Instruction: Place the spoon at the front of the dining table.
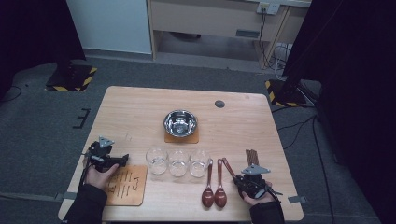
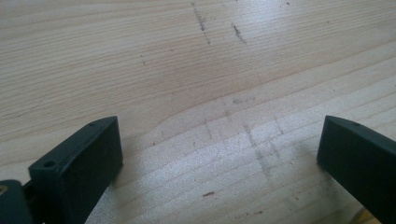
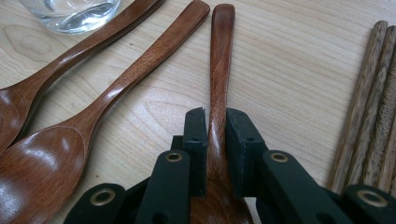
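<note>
Three dark wooden spoons lie right of centre on the table. My right gripper (image 3: 215, 121) is shut on the neck of the rightmost spoon (image 3: 221, 70), whose handle points away along the wood. The other two spoons (image 3: 121, 79) lie side by side to its left, bowls toward me. In the high view this gripper (image 1: 247, 179) sits near the front right edge, with the held spoon (image 1: 229, 167) slanting up-left from it. My left gripper (image 1: 106, 157) rests at the front left. Its jaws (image 2: 219, 135) stand wide apart over bare table (image 2: 187, 70) with nothing between them.
Three clear glasses (image 1: 178, 162) stand in a row mid-table, one (image 3: 70, 11) just beyond the spoons. A steel bowl (image 1: 180, 123) sits on a coaster behind them. Brown chopsticks (image 1: 252, 156) lie right of the held spoon. A wooden mat (image 1: 127, 185) lies by the left hand.
</note>
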Available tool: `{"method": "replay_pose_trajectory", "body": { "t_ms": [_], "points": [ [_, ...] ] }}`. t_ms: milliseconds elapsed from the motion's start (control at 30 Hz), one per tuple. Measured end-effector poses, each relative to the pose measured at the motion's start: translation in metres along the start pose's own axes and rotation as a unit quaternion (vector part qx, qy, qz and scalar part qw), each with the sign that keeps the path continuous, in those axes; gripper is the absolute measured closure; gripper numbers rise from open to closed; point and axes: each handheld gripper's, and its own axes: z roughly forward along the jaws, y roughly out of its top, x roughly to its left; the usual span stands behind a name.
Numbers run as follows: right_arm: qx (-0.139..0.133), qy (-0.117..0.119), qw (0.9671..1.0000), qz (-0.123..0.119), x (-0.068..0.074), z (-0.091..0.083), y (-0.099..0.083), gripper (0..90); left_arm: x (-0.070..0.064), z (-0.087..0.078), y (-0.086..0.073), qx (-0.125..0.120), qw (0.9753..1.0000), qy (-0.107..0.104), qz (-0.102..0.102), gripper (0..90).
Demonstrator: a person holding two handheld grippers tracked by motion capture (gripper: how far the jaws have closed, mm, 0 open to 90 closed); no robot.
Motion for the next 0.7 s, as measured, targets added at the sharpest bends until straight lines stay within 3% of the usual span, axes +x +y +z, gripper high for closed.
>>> {"method": "replay_pose_trajectory", "body": {
  "t_ms": [700],
  "points": [
    [-0.013, 0.003, 0.9998, 0.016, -0.0049, -0.0068, 0.0037, 80.7, 0.0000, 0.0000, 0.0000, 0.000, 1.0000, 0.000, 0.000, 0.0]
  ]
}}
